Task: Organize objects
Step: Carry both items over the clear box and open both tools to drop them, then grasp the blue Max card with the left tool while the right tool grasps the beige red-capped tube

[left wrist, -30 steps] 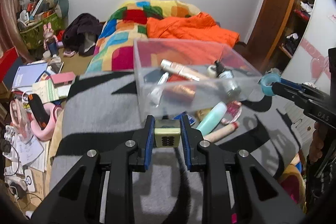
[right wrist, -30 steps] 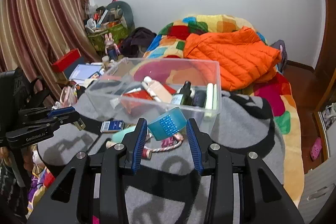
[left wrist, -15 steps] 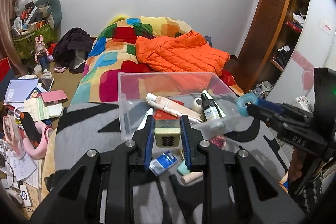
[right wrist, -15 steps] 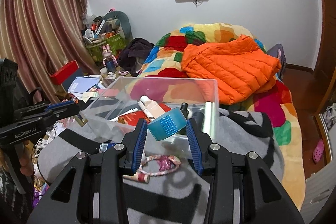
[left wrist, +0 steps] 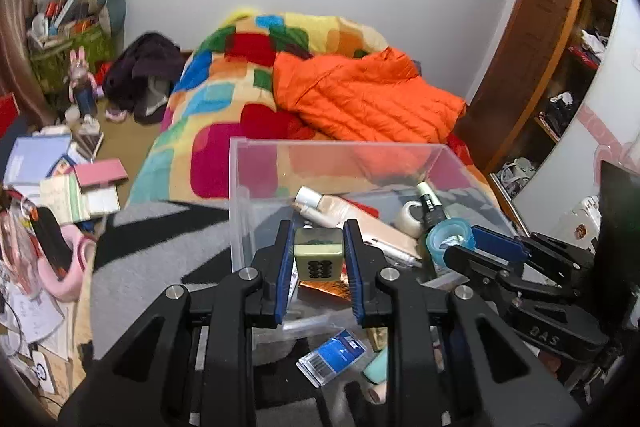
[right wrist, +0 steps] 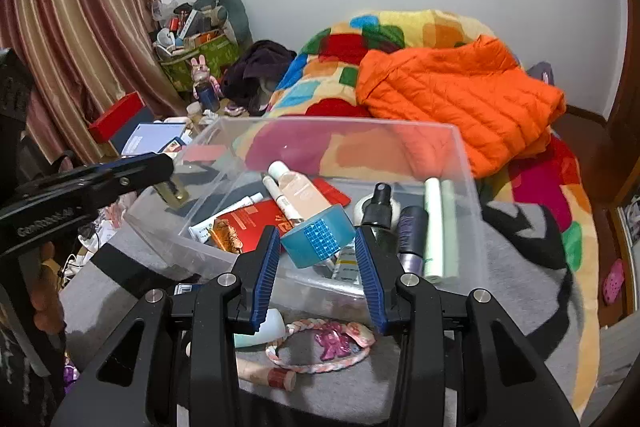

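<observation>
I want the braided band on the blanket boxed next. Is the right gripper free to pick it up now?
Probably not yet: the right gripper is shut on a blue tape roll above the clear box. The braided band lies uncovered below it.

Left tool (left wrist: pixel 319 254) grips mahjong tile (left wrist: pixel 319 254) — above clear bin (left wrist: pixel 256 195).

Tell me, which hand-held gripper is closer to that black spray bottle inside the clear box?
Right. The right hand-held gripper, holding a blue tape roll, hovers just beside the spray bottle. The left hand-held gripper, holding a mahjong tile, is over the box's opposite side.
</observation>
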Demonstrator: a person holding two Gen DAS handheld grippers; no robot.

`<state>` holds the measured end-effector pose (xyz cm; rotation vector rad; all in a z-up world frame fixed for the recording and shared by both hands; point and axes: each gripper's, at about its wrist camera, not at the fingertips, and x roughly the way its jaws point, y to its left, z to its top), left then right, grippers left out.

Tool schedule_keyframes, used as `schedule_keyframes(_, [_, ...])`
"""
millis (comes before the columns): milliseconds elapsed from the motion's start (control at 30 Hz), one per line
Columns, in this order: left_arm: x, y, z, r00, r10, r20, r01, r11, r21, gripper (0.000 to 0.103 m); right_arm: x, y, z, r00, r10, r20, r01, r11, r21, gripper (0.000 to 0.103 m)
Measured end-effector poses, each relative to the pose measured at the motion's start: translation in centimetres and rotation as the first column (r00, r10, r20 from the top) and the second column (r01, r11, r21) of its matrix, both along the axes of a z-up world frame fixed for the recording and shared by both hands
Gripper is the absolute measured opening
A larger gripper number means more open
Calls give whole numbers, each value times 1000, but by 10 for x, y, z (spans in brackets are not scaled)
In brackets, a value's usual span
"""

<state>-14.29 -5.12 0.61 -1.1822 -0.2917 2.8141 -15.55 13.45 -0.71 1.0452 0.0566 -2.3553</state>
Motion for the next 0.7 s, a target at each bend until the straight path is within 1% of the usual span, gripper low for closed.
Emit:
schedule_keyframes(100, [-5,-2,-11,1000,0,28,0,1000,17,24,-1,-4,-1,1000,3,-5,-3,1000,6,36])
schedule_keyframes(167, [-6,-2,-14,1000,1,31,-1,1000,11,24,-1,-6,0,1000,9,-2,-9,1000,13,37])
schedule_keyframes(300, [-1,-1,-10,1000,-5,23,5,1000,5,25,-2,-5,1,1000,10,1,-10,1000,21,37])
schedule_keyframes(400, [6,-1,-4,1000,-5,9,5,1000,-7,26,0,-2,3,1000,11,16,-11,1000,7,37])
schedule_keyframes(533, [22,1,3,1000,-7,-18,6,1000,-26,39,7,3,8,1000,14,11,-14,1000,0,37])
schedule_keyframes(567, [24,1,5,1000,-7,-22,6,1000,-31,41,11,3,11,1000,15,5,-15,1000,0,37])
schedule_keyframes(633, [34,2,6,1000,-11,-28,10,999,-40,42,18,5,16,1000,17,-12,-17,1000,1,37])
schedule_keyframes(700, [42,2,6,1000,-17,-25,16,999,-38,43,26,8,20,999,20,-26,-20,1000,-1,39])
